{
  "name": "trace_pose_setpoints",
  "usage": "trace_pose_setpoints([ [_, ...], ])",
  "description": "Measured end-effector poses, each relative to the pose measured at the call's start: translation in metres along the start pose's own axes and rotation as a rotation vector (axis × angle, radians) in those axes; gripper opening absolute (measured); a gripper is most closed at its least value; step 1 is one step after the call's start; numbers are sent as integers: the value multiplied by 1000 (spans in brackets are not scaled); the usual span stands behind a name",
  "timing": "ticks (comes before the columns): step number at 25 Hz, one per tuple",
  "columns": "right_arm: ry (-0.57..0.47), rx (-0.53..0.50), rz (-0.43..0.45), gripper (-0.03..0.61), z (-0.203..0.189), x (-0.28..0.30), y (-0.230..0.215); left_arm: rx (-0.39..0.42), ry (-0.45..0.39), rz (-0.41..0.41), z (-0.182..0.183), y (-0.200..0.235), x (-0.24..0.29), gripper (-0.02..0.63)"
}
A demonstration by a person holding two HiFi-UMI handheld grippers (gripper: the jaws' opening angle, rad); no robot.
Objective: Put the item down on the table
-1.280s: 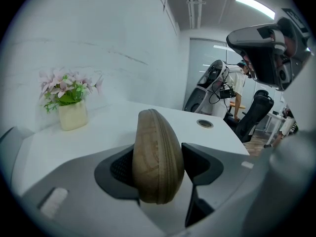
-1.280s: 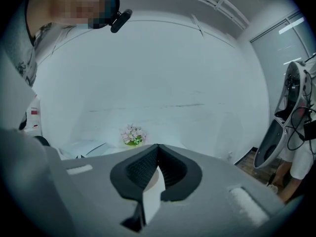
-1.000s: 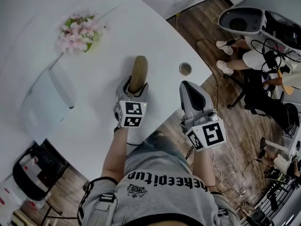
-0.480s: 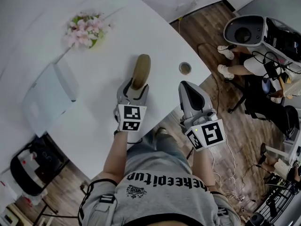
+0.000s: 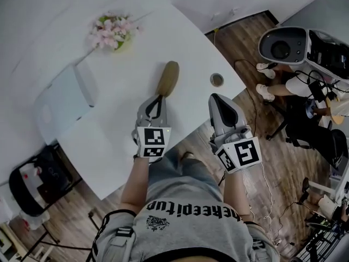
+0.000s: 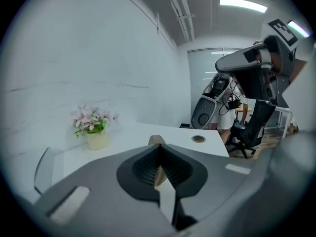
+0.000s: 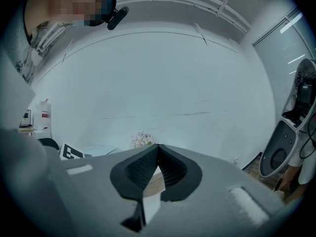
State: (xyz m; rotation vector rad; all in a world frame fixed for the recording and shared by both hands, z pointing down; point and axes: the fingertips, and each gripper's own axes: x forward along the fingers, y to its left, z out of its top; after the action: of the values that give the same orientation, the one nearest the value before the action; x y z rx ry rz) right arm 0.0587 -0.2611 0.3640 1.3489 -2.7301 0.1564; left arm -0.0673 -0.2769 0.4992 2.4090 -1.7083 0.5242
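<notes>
1. Wooden piece: oblong and tan, lying flat on the white bench. Its near end is just ahead of my left gripper. The head view gives me its whole length. The left gripper view gives only a rounded end above the fingers. I cannot tell whether tip and wood touch.
2. Left gripper: fingers closing, tips met, nothing between them.
3. Right gripper: fingers clenched and empty, at the bench's near edge.
4. Potted pink flowers: at the far end of the bench. Both gripper views catch them.
5. Round grommet: near the bench corner, in the head view and left gripper view.
6. Pale flat panel: left of the wooden piece, well apart.
7. Black office chair: past the bench corner, shown from the side in the left gripper view.
</notes>
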Motion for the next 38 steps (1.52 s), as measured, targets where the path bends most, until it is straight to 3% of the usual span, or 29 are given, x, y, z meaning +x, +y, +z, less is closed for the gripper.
trace_pose_setpoints([
  [14,-37,-20,63,-5,8,-23,17,-37,-83,67,39,-3,-63,17],
  [38,-97,-68,139,-5,26,-69,38,-80,-315,203,105,-13,-178,18],
])
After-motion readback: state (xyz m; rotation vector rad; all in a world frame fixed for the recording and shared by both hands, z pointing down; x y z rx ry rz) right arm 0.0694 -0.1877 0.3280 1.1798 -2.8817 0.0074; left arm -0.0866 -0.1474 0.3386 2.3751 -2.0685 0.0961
